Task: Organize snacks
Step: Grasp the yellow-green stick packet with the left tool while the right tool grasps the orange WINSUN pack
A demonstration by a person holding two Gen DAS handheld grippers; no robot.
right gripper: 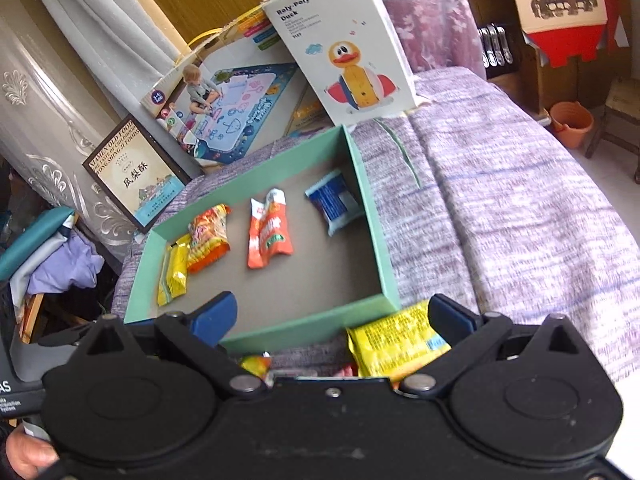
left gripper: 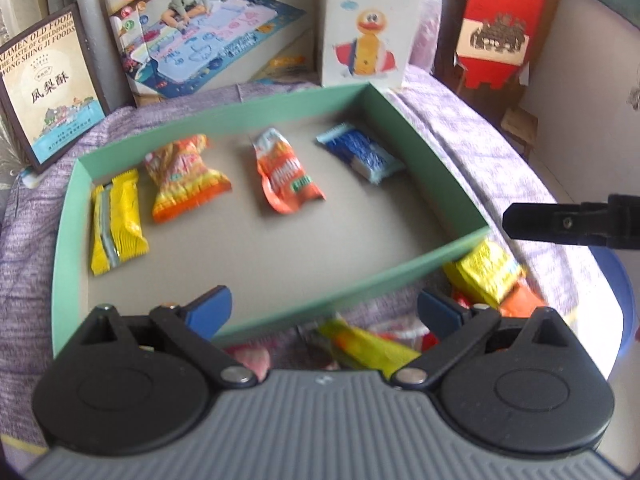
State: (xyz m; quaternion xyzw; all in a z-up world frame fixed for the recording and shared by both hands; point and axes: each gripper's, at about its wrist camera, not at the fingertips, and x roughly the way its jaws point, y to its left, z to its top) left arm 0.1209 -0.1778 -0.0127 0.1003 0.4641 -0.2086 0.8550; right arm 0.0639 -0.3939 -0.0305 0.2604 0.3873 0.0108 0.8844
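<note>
The left gripper (left gripper: pixel 324 312) stands wide open, its blue pads (left gripper: pixel 210 312) far apart with nothing between them. It hovers over the near wall of the green tray (left gripper: pixel 280 300); the left pad sits above the tray floor and the right pad above the loose snacks outside it. No contact with any packet is visible.

The right gripper (right gripper: pixel 332 316) is spread just as wide and carries nothing. Its left pad (right gripper: pixel 214 316) lies over the tray's near wall, and its right pad overlaps the upper right corner of a yellow packet (right gripper: pixel 394 344); whether it actually touches the wrapper cannot be told. In the left wrist view, one black finger of this gripper reaches in from 3 o'clock, just outside the tray's right wall.

Four snacks lie in a row inside the tray on its grey floor, apart from one another: a yellow bar (left gripper: pixel 116 224) at 9 o'clock, an orange-yellow bag (left gripper: pixel 182 178) beside it, an orange-red pouch (left gripper: pixel 286 172) near the middle and a blue packet (left gripper: pixel 362 152) toward 2 o'clock, close to the right wall.

Outside, against the near wall, the yellow packet rests on the purple cover (right gripper: pixel 500 208) with a few other wrappers (left gripper: pixel 360 340) at 6 o'clock, partly hidden by the gripper bodies.
</note>
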